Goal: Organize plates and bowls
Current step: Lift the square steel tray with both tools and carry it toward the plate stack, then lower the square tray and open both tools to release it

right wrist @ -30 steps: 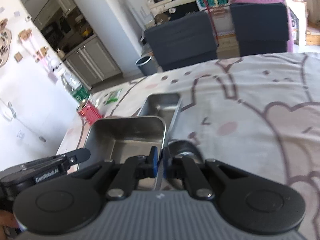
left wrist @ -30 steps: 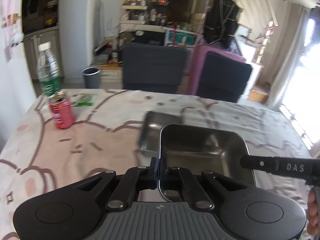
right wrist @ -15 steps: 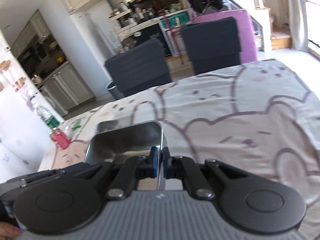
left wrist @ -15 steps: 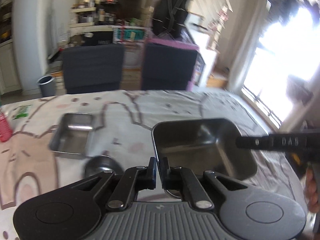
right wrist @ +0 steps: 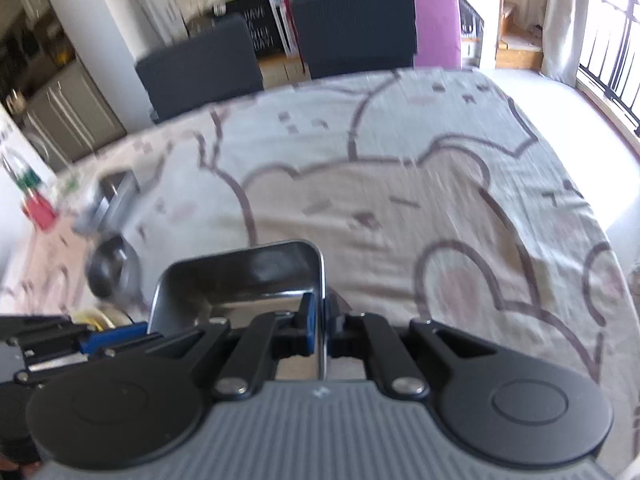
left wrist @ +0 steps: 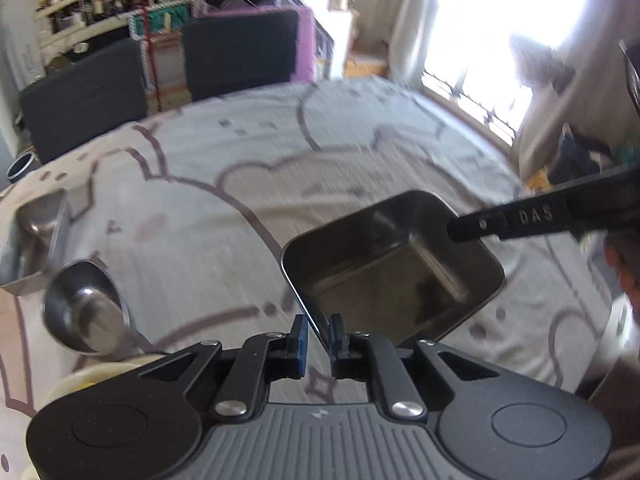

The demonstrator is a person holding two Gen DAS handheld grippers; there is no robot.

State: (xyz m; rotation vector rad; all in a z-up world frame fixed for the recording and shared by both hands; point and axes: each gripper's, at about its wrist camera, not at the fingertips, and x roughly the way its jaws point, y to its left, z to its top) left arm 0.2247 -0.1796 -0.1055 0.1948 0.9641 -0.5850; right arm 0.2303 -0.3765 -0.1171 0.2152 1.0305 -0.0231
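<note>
Both grippers hold one large rectangular steel tray above the table. My left gripper is shut on its left rim. My right gripper is shut on its right rim, and the tray shows in that view too. A smaller steel tray lies at the far left of the table, with a round steel bowl in front of it. A pale plate peeks out under the left gripper. Both views are motion-blurred.
A patterned cloth covers the table. A red can and a bottle stand at its far left. Two dark chairs stand behind the far edge. A bright window is on the right.
Both grippers have carried the large tray to the right, away from the small tray and the can. The round bowl and small tray now lie far to the left.
</note>
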